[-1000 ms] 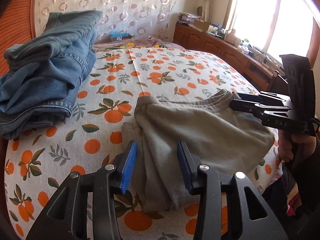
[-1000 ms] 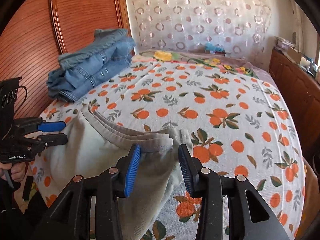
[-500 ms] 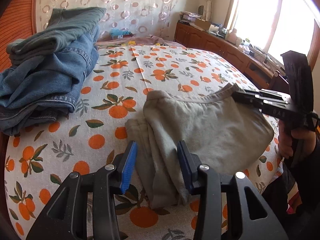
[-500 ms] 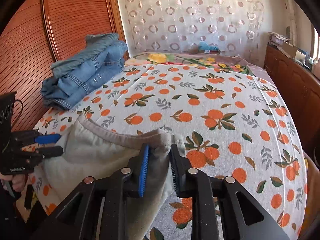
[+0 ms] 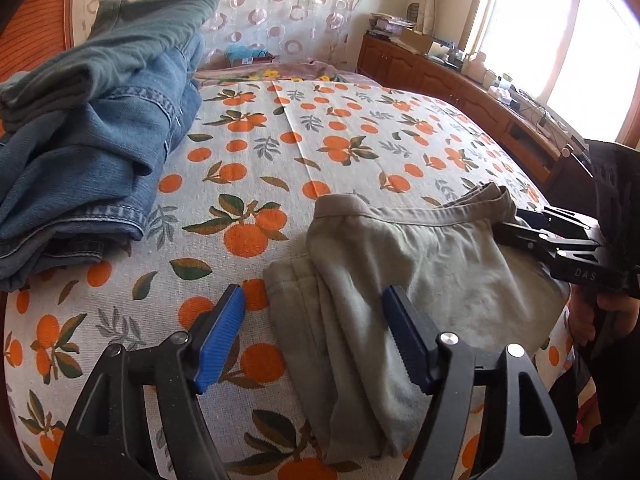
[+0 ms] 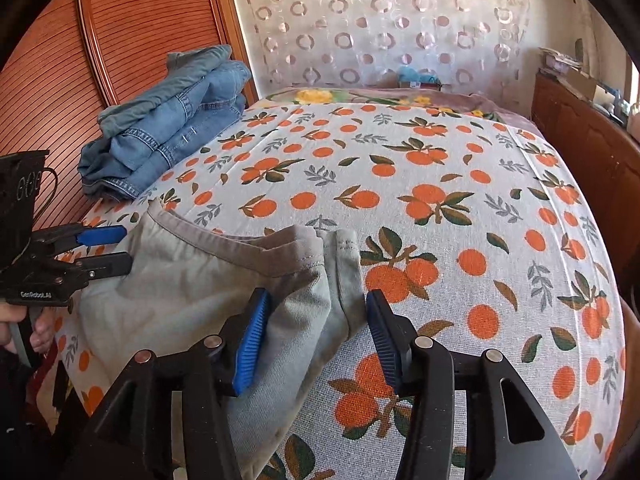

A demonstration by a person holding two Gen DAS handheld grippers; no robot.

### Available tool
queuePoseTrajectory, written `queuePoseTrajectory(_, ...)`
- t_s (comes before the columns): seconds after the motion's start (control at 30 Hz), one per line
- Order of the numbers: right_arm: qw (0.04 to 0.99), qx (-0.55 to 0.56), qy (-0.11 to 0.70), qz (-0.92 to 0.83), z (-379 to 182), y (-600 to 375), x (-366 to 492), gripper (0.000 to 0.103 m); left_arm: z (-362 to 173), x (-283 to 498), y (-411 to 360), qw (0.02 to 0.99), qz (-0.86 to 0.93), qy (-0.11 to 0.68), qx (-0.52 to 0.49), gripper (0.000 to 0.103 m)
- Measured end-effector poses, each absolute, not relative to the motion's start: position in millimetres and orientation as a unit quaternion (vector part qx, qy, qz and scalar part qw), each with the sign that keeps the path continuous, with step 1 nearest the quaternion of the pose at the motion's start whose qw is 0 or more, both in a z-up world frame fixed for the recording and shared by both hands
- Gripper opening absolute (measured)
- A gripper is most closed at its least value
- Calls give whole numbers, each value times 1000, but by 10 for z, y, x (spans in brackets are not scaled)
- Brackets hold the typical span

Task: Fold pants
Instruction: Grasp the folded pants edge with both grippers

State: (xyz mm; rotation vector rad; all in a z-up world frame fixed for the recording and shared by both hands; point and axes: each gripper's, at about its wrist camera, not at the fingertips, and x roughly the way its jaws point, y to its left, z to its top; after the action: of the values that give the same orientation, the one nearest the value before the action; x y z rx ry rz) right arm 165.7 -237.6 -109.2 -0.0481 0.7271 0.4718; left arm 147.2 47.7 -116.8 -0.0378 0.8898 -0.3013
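Note:
Grey-beige pants lie folded on the orange-print bed sheet, near its front edge, waistband away from me. My left gripper hovers over the folded leg end; its jaws are opening and the blue pads touch no cloth. At the right of that view my right gripper sits at the waistband corner. In the right wrist view the pants spread to the left. The right gripper has its jaws opening, with the waistband corner lying loose between them. The left gripper shows at the far left.
A pile of folded blue jeans sits at the back left of the bed, against the ribbed wooden headboard. A wooden cabinet with clutter runs under the window on the right. A hand holds the right gripper.
Half a second ago the right gripper pinched the waistband corner; now it has let go. Both grippers' jaws stand wider. The pants have settled flatter on the bed.

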Motion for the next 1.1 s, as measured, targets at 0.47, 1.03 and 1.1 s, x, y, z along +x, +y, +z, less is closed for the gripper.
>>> queuePoseTrajectory(0.47, 907, -19, 352, 229, -1116, -2380, 1674, 51, -1164, 1476, 386, 889, -173, 423, -15, 50)
queuePoseTrajectory(1.03, 901, -23, 355, 248, -1119, -2349, 1680, 51, -1166, 1547, 321, 885, -190, 424, -23, 33)
queuePoseTrajectory(1.1, 899, -22, 356, 253, -1117, -2347, 1682, 51, -1166, 1553, 330, 884, -190, 425, -27, 33)
